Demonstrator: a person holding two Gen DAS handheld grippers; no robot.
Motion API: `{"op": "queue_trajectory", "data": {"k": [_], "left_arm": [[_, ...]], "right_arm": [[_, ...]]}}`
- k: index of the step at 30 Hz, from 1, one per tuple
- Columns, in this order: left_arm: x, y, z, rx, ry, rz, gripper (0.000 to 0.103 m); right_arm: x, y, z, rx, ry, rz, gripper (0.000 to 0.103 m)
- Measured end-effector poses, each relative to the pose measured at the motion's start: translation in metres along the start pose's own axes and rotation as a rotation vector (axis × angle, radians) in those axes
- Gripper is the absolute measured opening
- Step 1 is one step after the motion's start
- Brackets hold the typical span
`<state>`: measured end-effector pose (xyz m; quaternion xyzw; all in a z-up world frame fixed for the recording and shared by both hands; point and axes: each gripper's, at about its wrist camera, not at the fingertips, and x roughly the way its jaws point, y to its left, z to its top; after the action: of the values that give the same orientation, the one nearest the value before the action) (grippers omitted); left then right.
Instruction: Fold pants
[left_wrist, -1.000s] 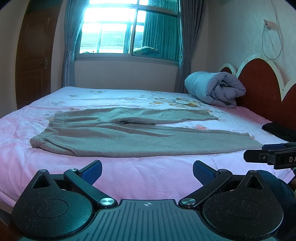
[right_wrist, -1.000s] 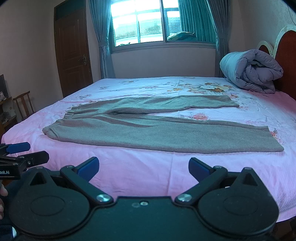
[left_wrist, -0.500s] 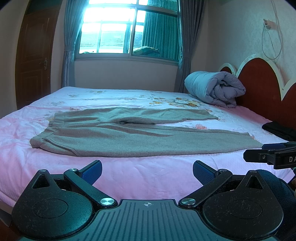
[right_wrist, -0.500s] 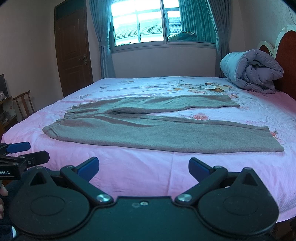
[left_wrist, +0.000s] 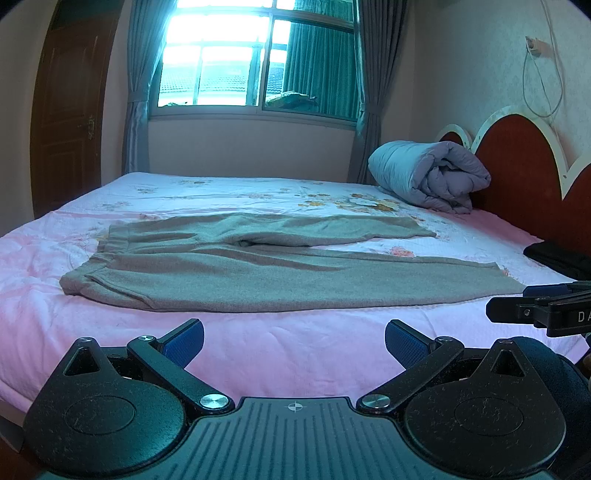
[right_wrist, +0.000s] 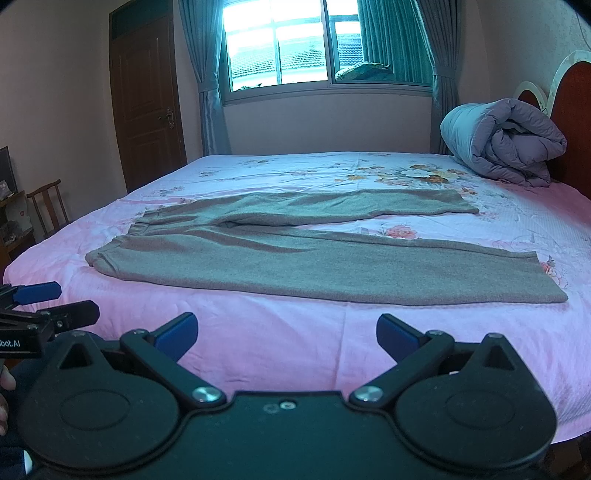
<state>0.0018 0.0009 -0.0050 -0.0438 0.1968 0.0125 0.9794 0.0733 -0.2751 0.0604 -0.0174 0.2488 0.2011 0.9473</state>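
Grey-brown pants lie flat across the pink bed, waistband to the left, both legs stretched to the right and slightly parted. My left gripper hovers open over the bed's near edge, short of the pants, with nothing between its blue-padded fingers. My right gripper is likewise open and empty, held back from the near leg. Each gripper appears at the side of the other's view: the right one and the left one.
A rolled lilac duvet rests at the red headboard on the right. A dark folded item lies at the bed's right edge. A brown door, a wooden chair and a curtained window stand beyond.
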Motion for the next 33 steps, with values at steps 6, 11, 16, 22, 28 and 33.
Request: {"op": "queue_trajectory", "data": {"k": [6,11,16,22,28,33], "left_arm": [[0.0001,-0.0002,-0.0001,0.0,0.0,0.0,0.103],[0.0002,-0.0003,-0.0001,0.001,0.001,0.001,0.103],[0.0031,0.0002,-0.0016,0.002,0.002,0.001,0.103],[0.0031,0.0001,-0.0015,0.002,0.002,0.001,0.103],[0.0035,0.0003,-0.0019,0.003,0.003,0.002,0.103],[0.0036,0.0002,-0.0019,0.003,0.003,0.002,0.103]], "right_arm": [[0.0003,0.0004,-0.0002,0.0,0.0,-0.001,0.097],[0.0004,0.0005,-0.0001,0.0,0.001,-0.001,0.097],[0.0005,0.0005,-0.0002,-0.001,0.001,-0.001,0.097],[0.0004,0.0005,-0.0002,0.0,0.001,-0.001,0.097],[0.0003,0.0005,0.0,-0.001,0.001,-0.001,0.097],[0.0005,0.0006,0.0001,-0.001,0.002,-0.001,0.097]]}}
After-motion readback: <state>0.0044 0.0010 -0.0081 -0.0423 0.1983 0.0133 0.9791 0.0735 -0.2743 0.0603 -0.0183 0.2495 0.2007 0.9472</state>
